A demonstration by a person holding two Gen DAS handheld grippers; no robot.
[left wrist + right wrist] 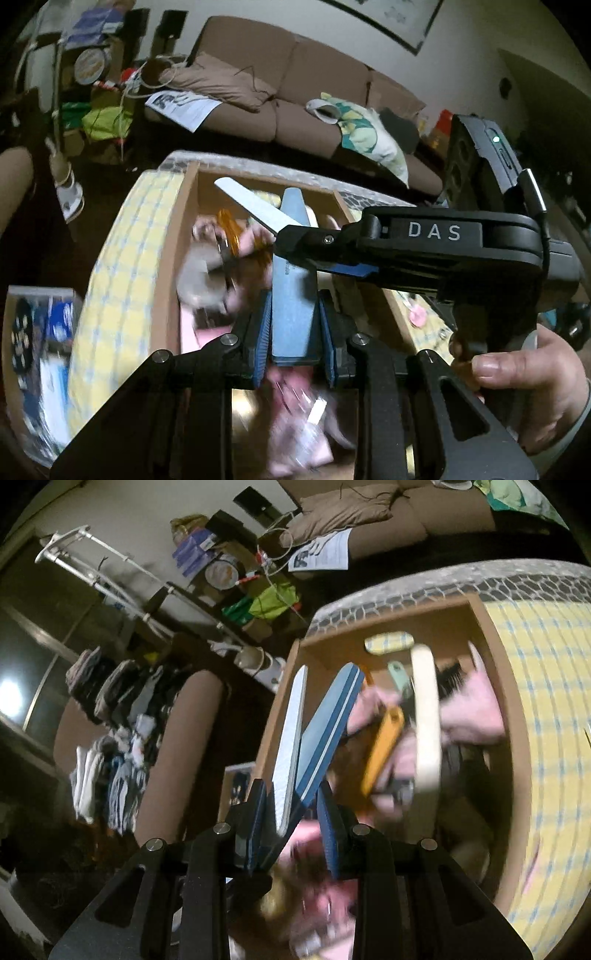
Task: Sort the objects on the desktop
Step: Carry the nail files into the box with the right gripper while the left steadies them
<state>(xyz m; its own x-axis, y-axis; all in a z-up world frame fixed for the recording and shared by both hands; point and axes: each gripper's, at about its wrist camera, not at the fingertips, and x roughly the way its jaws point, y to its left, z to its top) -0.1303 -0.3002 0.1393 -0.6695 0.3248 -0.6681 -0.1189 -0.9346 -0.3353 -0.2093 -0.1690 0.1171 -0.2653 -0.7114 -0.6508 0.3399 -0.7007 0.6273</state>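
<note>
A: Left gripper, jaws clenched on blue nail file; right gripper, clamping white nail file — both above cardboard box.

B: Better lowered slowly, released inside, clear of clutter.

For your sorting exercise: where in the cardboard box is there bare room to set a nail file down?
Bare cardboard floor shows along the far wall of the box, beside the small yellow checked case. The middle and near part are crowded: orange tool, cream band, pink items.
</note>
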